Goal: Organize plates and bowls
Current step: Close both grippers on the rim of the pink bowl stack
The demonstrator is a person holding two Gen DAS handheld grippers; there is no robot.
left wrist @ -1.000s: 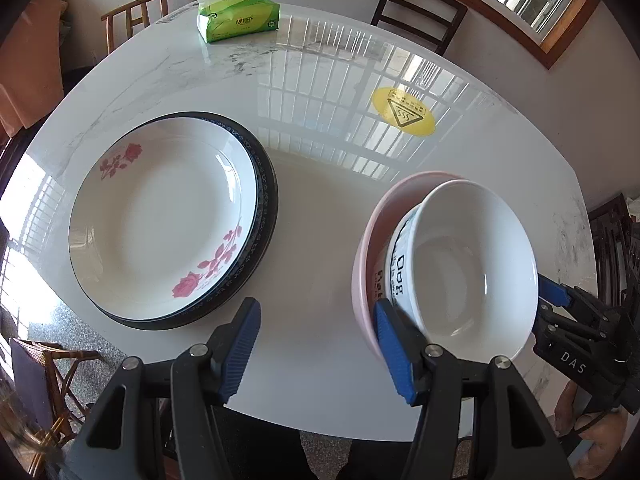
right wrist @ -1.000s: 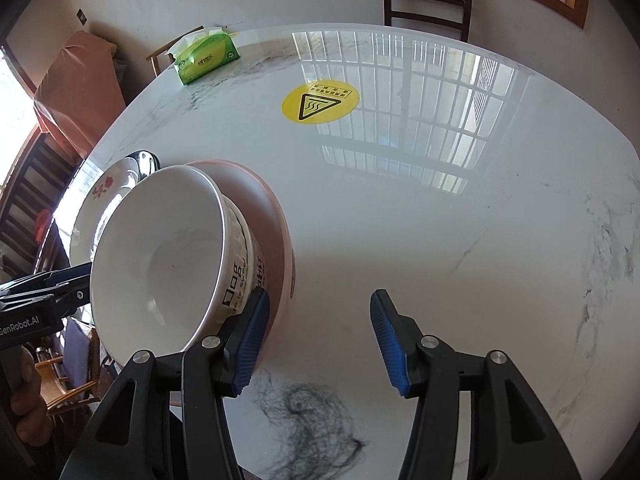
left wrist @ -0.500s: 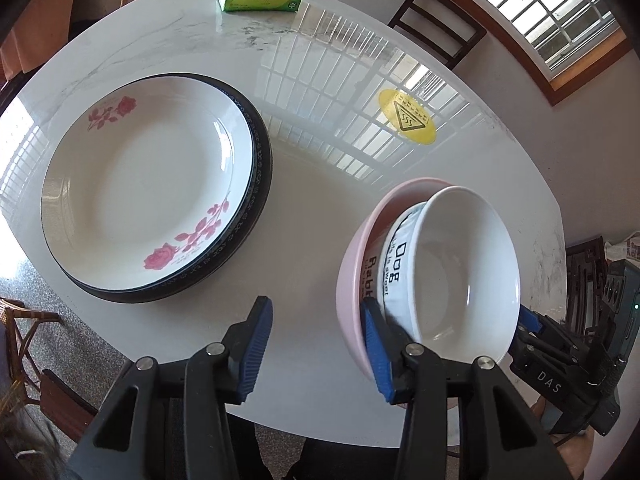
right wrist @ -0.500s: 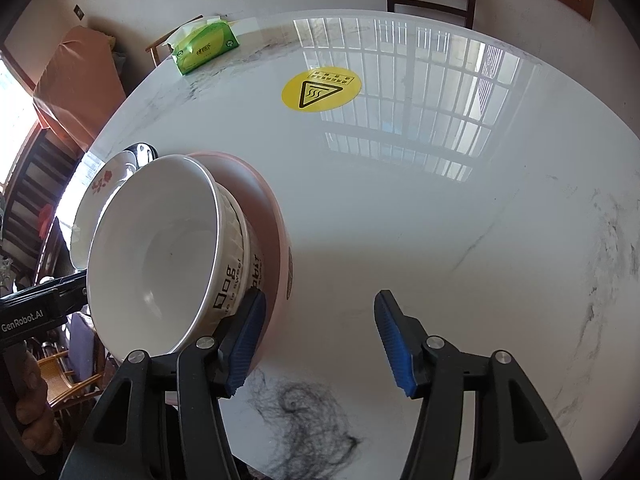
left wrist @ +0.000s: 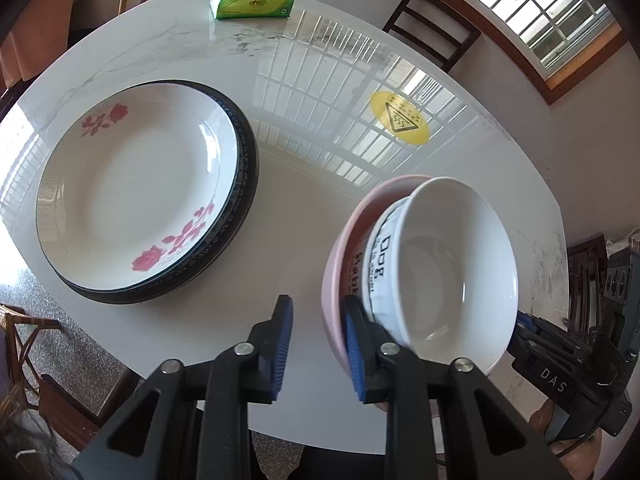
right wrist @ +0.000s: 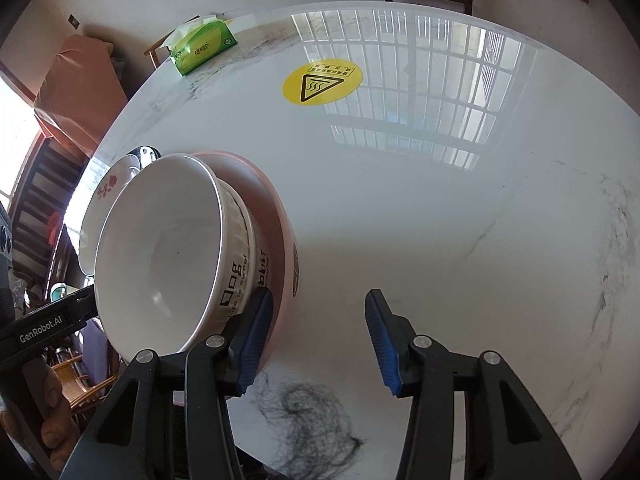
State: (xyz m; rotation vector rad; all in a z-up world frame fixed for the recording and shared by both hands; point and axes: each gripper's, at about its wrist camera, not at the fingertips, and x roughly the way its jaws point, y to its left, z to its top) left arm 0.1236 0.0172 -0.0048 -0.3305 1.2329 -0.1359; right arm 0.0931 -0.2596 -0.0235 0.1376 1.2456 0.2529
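A white bowl (left wrist: 452, 280) with black lettering sits tilted inside a pink bowl (left wrist: 336, 268) at the near right of the marble table (left wrist: 304, 216). My left gripper (left wrist: 318, 340) is closing over the pink bowl's near wall: one pad lies inside against it, while the outer pad (left wrist: 283, 340) stands a little apart. From the other side my right gripper (right wrist: 316, 336) is closing too; its inner pad (right wrist: 256, 336) is by the pink bowl (right wrist: 286, 256) and the white bowl (right wrist: 160, 248), its other pad clear over the table. A rose-patterned plate (left wrist: 132, 200) rests on a black plate (left wrist: 249, 176).
A green tissue pack (left wrist: 252, 0) lies at the far edge and a yellow warning sticker (left wrist: 400, 122) is on the table. Chairs stand around it. A dark tangled mark (right wrist: 312, 420) shows near the front edge. A person's hand (right wrist: 52, 412) holds the left gripper.
My left jaws have narrowed markedly around the pink bowl's wall. The right jaws have narrowed slightly. Both bowls and plates stay where they were.
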